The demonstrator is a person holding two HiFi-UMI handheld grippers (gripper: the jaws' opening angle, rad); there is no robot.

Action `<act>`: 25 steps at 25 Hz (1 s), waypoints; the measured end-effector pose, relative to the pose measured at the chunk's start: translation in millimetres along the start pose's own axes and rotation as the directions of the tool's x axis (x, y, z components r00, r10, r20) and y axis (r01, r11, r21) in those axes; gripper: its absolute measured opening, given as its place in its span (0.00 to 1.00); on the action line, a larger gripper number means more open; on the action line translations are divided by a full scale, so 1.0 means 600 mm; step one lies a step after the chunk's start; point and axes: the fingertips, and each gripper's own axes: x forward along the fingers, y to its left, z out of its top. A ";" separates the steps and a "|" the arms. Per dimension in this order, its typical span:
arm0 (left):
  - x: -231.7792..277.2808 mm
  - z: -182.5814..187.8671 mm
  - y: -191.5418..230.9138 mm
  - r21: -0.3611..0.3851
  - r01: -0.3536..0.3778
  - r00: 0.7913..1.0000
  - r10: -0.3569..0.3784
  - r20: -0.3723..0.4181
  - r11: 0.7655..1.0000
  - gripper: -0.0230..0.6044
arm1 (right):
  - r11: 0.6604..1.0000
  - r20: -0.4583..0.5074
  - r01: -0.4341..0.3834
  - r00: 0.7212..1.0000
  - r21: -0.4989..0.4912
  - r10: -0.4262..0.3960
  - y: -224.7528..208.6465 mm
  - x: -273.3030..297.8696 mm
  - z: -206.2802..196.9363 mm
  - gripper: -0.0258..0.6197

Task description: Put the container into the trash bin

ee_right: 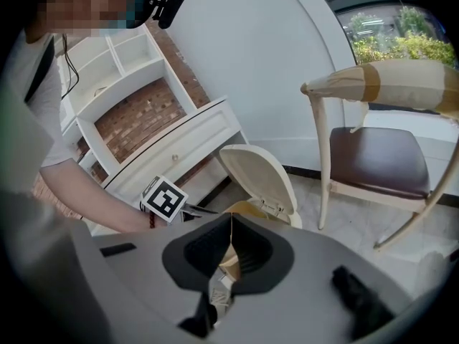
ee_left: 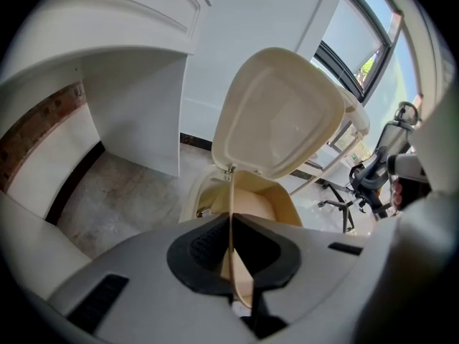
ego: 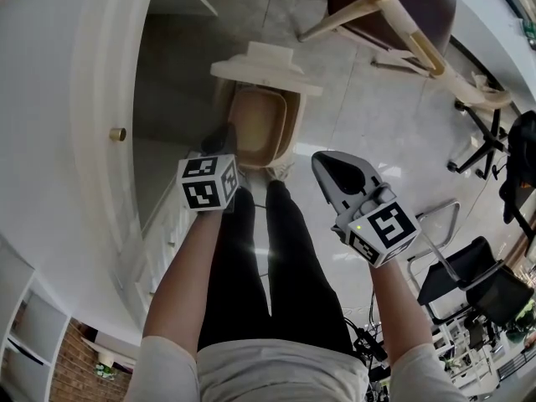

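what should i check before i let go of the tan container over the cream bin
1. The hinged lid of the cream plastic trash bin is raised: ok.
2. The tan rounded-rectangle container is lined up with the bin's opening: ok.
3. The left gripper is shut on the container's thin rim: ok.
4. The right gripper is off to the side of the bin, shut and empty: ok.
5. The container is low enough inside the bin to drop cleanly: cannot tell.
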 end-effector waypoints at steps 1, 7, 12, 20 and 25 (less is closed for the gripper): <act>0.000 0.002 0.001 -0.013 0.000 1.000 0.000 0.003 1.000 0.08 | 1.000 -0.002 0.000 1.000 0.001 0.000 0.000 -0.001 -0.001 0.08; 0.013 -0.011 -0.002 -0.076 0.046 0.999 -0.047 -0.017 0.996 0.12 | 1.000 -0.007 -0.003 1.000 0.008 0.003 -0.001 -0.002 0.000 0.08; 0.013 -0.023 -0.004 -0.057 0.043 0.998 -0.045 -0.033 0.997 0.25 | 1.000 -0.009 -0.012 1.000 0.001 0.012 0.001 0.002 0.000 0.08; 0.009 -0.025 -0.007 -0.036 0.034 0.999 -0.036 -0.034 0.999 0.26 | 1.000 -0.011 -0.024 1.000 -0.005 0.024 0.005 0.003 -0.001 0.08; -0.004 -0.022 -0.010 0.009 0.036 0.999 -0.036 -0.036 0.999 0.25 | 0.999 -0.008 -0.027 1.000 -0.021 0.027 0.011 0.000 0.009 0.08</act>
